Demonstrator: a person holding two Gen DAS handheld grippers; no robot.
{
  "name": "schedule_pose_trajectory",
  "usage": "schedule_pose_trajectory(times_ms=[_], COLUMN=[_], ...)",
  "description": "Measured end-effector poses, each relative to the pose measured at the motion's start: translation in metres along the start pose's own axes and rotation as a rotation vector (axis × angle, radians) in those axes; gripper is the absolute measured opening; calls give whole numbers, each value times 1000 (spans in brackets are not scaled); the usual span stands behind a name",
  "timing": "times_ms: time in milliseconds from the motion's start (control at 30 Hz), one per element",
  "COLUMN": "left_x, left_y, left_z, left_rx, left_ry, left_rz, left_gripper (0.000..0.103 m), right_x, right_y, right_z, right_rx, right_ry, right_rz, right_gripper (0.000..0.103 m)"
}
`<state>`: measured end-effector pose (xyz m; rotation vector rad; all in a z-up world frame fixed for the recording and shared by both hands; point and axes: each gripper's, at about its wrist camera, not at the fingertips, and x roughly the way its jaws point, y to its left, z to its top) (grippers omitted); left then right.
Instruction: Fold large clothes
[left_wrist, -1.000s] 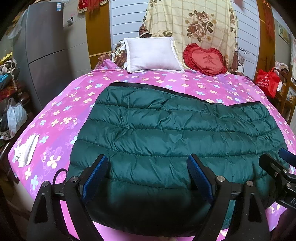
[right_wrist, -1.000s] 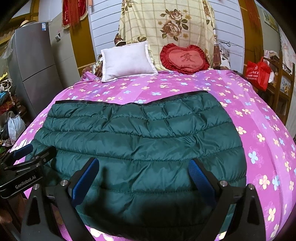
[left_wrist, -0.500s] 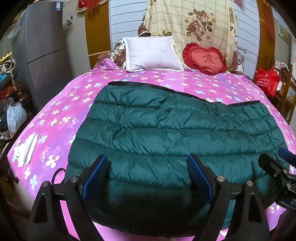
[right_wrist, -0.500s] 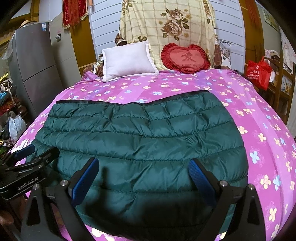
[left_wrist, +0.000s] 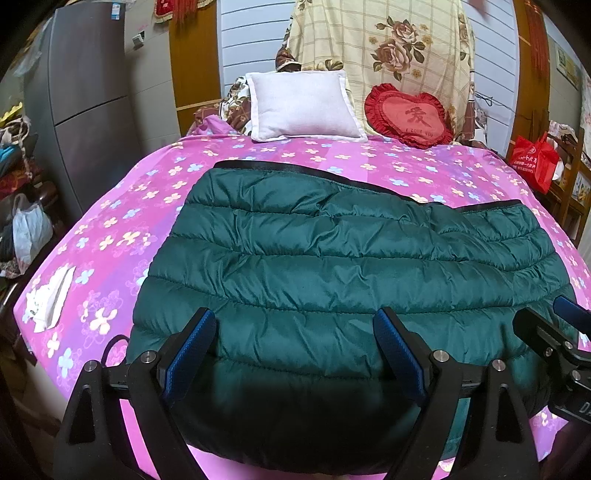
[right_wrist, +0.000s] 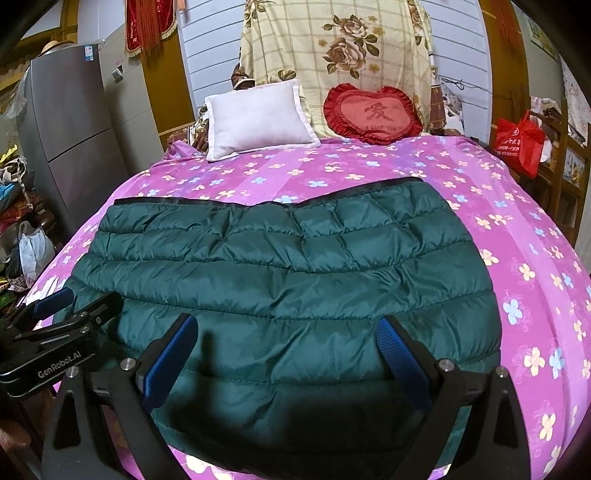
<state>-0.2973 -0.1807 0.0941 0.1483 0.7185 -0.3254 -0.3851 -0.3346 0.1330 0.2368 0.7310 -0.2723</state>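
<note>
The green quilted jacket (left_wrist: 332, 266) lies crosswise just ahead of the left gripper (left_wrist: 295, 343) and right gripper (right_wrist: 288, 343), both spread wide and empty, equally near.

jacket (left_wrist: 332, 258): quilted green cloth, slight sheen
bedsheet (left_wrist: 110, 229): smooth pink printed cloth
pillow (right_wrist: 255, 120): matt white fabric
fridge (left_wrist: 88, 92): brushed grey metal

We read "GenRobot.AI" in white on the black body of the left gripper (right_wrist: 51, 310). The red heart-shaped frilled cushion (right_wrist: 373, 112) bears the character "爱". White print on the red shopping bag (right_wrist: 519, 146) is too small for us to read.
</note>
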Motion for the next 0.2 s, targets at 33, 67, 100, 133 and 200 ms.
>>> schedule_pose_trajectory(times_ms=[33,67,100,133,200], left_x=[1,1,1,1,2], left_y=[0,0,-1,-3,-3], left_z=[0,-1,-1,-3,-2], left_rx=[-1,0,3,9,7], left_ry=[-1,-5,-7,-10,-4], left_rz=[-1,-3,-2,2,-6], left_gripper=[71,71,71,71,71], right_x=[0,1,1,2,2], right_y=[0,1,1,2,1], right_z=[0,0,0,0,0], right_rx=[0,-1,-4,-7,-7], right_ry=[0,1,3,5,6], right_rz=[2,1,0,0,1], right_gripper=[99,99,99,99,99])
